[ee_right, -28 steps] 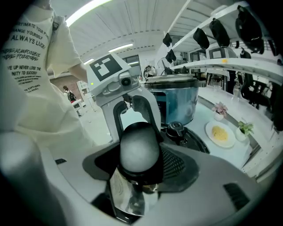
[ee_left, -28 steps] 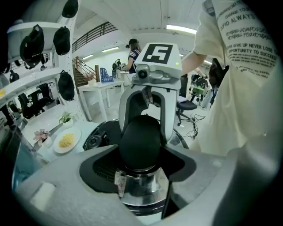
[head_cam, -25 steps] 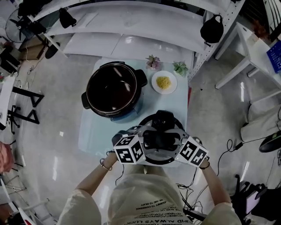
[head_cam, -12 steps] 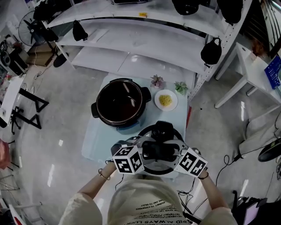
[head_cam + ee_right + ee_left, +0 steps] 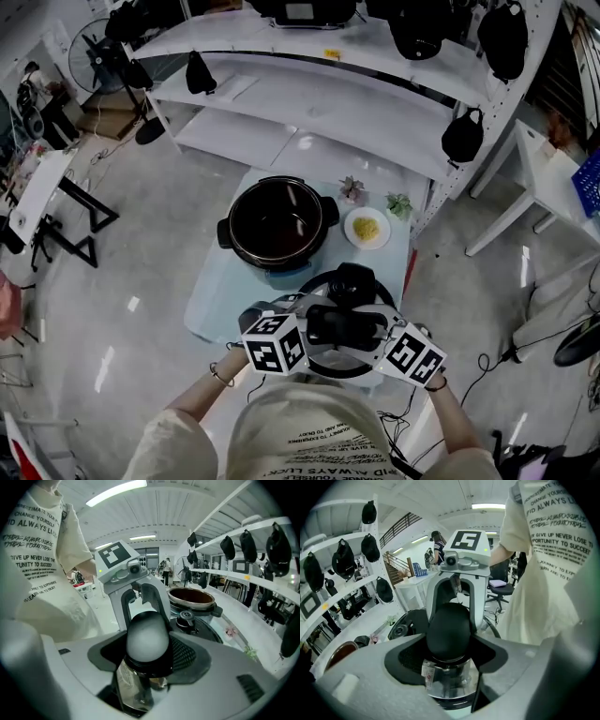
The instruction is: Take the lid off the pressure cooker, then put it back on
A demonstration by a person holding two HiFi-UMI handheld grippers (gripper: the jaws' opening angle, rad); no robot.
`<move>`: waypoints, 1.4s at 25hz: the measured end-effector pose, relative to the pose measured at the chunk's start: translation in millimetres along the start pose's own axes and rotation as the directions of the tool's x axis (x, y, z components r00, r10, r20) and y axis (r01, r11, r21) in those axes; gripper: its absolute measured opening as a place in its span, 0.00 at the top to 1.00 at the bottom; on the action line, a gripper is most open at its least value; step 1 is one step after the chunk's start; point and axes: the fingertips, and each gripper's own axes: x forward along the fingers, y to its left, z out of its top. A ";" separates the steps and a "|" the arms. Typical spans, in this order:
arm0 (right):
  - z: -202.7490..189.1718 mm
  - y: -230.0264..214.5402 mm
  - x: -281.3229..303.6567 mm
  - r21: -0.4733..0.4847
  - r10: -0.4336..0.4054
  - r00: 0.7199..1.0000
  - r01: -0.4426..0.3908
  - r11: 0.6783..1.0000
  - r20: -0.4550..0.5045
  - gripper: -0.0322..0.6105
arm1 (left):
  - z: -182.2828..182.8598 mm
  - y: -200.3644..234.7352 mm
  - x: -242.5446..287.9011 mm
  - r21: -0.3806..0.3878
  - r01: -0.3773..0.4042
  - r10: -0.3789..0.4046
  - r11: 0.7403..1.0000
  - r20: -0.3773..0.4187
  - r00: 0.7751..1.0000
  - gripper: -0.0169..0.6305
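Keeping the lid (image 5: 349, 284) level is the chief requirement. It is held over the near edge of the table (image 5: 211, 300), short of the open pot (image 5: 278, 225). The left gripper (image 5: 451, 630) and right gripper (image 5: 147, 639) are each clenched on one end of the lid's handle (image 5: 345, 326). Judgement: carry it forward evenly, centre it over the rim, then lower and twist. Only the head view shows the gap between lid and pot. Only the right gripper view shows the valve (image 5: 186, 617) on the pot's side.
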 end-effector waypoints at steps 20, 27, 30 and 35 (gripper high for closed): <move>77.7 -3.0 17.9 -0.042 -0.063 0.997 0.065 0.997 0.043 0.52 | -6.3 26.7 -74.8 0.091 -0.029 0.028 0.995 0.008 1.000 0.53; 110.1 -19.5 41.3 -0.002 -0.115 0.992 0.115 0.993 0.046 0.52 | -23.7 53.4 -103.3 0.138 0.015 -0.018 0.990 0.019 1.000 0.53; 122.3 -27.6 52.7 0.010 -0.135 0.990 0.134 0.991 0.045 0.52 | -32.5 65.5 -114.0 0.155 0.030 -0.034 0.988 0.024 0.999 0.53; 140.7 -40.9 69.4 0.046 -0.160 0.986 0.158 0.986 0.053 0.52 | -45.7 84.6 -129.2 0.186 0.075 -0.081 0.980 0.025 0.996 0.53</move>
